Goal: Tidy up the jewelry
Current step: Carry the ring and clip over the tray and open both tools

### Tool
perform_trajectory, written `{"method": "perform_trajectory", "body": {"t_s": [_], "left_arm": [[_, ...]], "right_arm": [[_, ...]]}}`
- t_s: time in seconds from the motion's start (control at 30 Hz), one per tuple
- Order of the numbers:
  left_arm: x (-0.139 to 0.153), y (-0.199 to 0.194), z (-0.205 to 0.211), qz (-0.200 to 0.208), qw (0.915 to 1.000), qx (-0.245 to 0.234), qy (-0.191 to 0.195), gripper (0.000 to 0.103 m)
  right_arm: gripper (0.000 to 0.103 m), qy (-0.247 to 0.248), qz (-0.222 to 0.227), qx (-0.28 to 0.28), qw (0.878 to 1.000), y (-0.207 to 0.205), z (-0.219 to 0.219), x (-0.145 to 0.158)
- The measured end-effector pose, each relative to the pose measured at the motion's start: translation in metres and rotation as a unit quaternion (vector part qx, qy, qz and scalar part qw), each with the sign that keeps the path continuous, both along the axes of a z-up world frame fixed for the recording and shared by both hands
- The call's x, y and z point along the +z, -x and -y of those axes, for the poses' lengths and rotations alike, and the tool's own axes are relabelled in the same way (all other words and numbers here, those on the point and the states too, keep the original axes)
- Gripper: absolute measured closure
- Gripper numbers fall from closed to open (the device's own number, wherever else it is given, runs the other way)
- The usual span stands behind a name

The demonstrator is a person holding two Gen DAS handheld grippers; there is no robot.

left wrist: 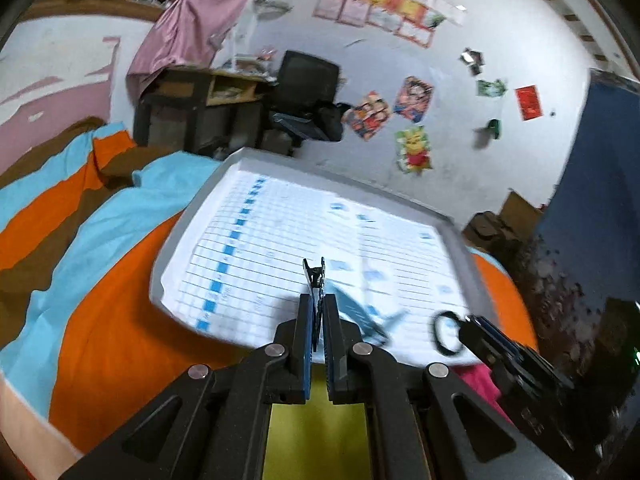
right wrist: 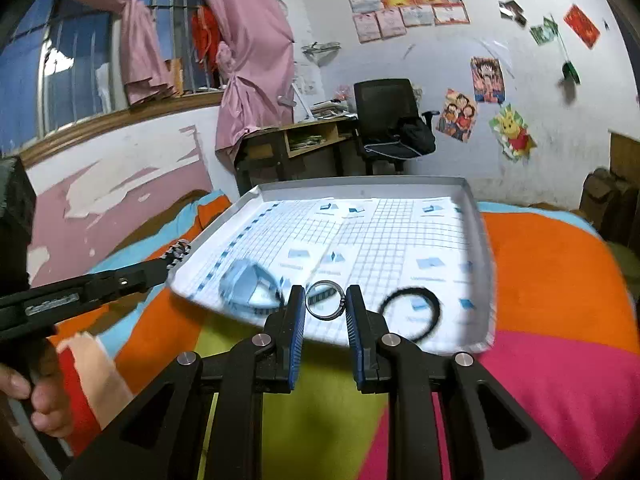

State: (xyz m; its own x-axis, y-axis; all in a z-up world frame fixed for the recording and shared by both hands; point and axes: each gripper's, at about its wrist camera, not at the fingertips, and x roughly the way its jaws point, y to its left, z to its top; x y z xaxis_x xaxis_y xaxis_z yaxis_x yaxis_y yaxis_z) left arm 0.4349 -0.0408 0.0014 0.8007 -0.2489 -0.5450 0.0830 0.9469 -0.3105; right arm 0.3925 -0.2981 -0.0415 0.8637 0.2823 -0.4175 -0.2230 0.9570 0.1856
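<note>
My left gripper (left wrist: 316,304) is shut on a small dark hair clip (left wrist: 315,276) that sticks up between its fingers, above the near edge of the grey tray (left wrist: 192,208). In the right wrist view the left gripper (right wrist: 176,254) reaches in from the left with the patterned clip (right wrist: 178,251) at the tray's corner. My right gripper (right wrist: 326,300) is shut on a silver ring (right wrist: 325,300) over the near rim of the tray (right wrist: 482,240). A blue wristband (right wrist: 246,286) and a black hair tie (right wrist: 412,310) lie on the tray's gridded paper. The ring (left wrist: 446,332) also shows in the left wrist view.
The tray rests on a bed with an orange, blue, pink and green cover (right wrist: 560,280). A desk (right wrist: 296,144) and a black office chair (right wrist: 388,120) stand behind against a white wall with posters. A pink curtain (right wrist: 248,60) hangs at the window.
</note>
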Motion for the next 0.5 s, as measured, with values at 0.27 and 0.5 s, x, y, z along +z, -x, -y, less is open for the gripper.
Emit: {"method": "perform_trajectory", "body": {"t_s": [0.27,0.5], "left_arm": [[-0.033,-0.017,-0.008,-0.037,0.9990,0.011,-0.023,0.098],[-0.038,-0.014,-0.007,-0.030,0.9987,0.009,-0.040,0.088]], "right_arm": [[0.085,0.003,-0.045,-0.008,0.999,-0.042,-0.011,-0.034],[0.084,0.023,-0.048,-0.015,0.998,-0.043,-0.020,-0.037]]}}
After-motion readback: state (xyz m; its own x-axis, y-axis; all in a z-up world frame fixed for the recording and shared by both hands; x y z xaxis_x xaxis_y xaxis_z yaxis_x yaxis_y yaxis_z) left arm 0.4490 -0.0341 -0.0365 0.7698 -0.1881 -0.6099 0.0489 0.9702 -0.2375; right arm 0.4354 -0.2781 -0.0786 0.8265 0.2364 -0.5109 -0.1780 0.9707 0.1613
